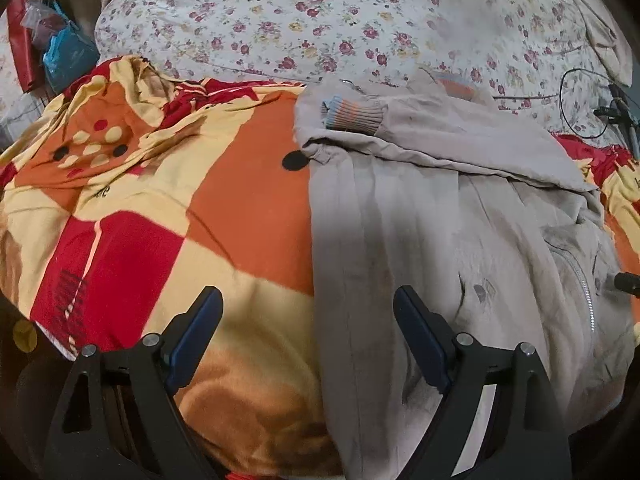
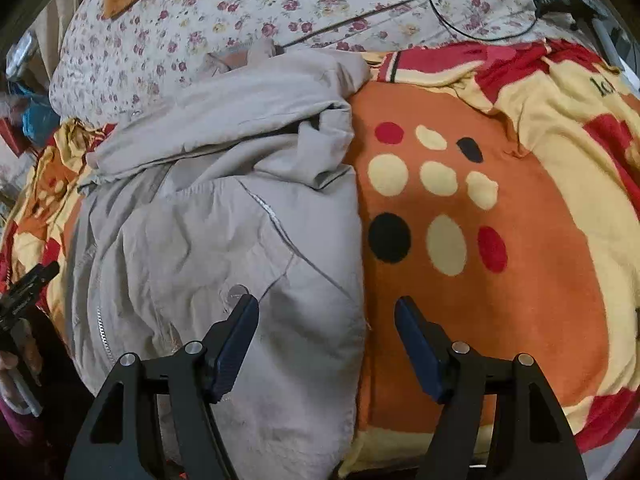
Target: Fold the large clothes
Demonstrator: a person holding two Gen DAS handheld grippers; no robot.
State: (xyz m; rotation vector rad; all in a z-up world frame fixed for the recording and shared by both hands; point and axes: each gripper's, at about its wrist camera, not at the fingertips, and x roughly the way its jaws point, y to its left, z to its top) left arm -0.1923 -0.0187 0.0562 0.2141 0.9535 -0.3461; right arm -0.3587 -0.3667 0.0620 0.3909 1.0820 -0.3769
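- Your left gripper [image 1: 308, 308] stood at the bottom centre of the left wrist view, its jaws spread wide and released, with nothing pressed between the blue pads.
- Under that gap ran the left edge of the beige jacket [image 1: 420, 216], so one finger hung over the orange, red and cream blanket [image 1: 160, 208] and the other over the jacket cloth.
- In that view the jacket filled the right half of the frame, and a sleeve with a striped ribbed cuff [image 1: 352, 116] lay folded across its upper part.
- A metal zip [image 1: 588, 284] ran down the jacket near the right edge of the frame.
- Beyond the blanket, across the top of the frame, lay a floral sheet [image 1: 320, 20], with a black cable loop [image 1: 576, 104] at the upper right.
- Your right gripper [image 2: 326, 308] sat at the bottom centre of the right wrist view, jaws apart and holding nothing.
- The jacket [image 2: 224, 220] there took up the left half of the frame, and its right edge passed between the two fingers without a pad pinching it.
- The left fingertip stood just beside a round snap button [image 2: 236, 293] on the jacket.
- To the right the blanket [image 2: 500, 280] showed its dotted orange patch.
- Your other tool [image 2: 24, 292] showed at the left edge.
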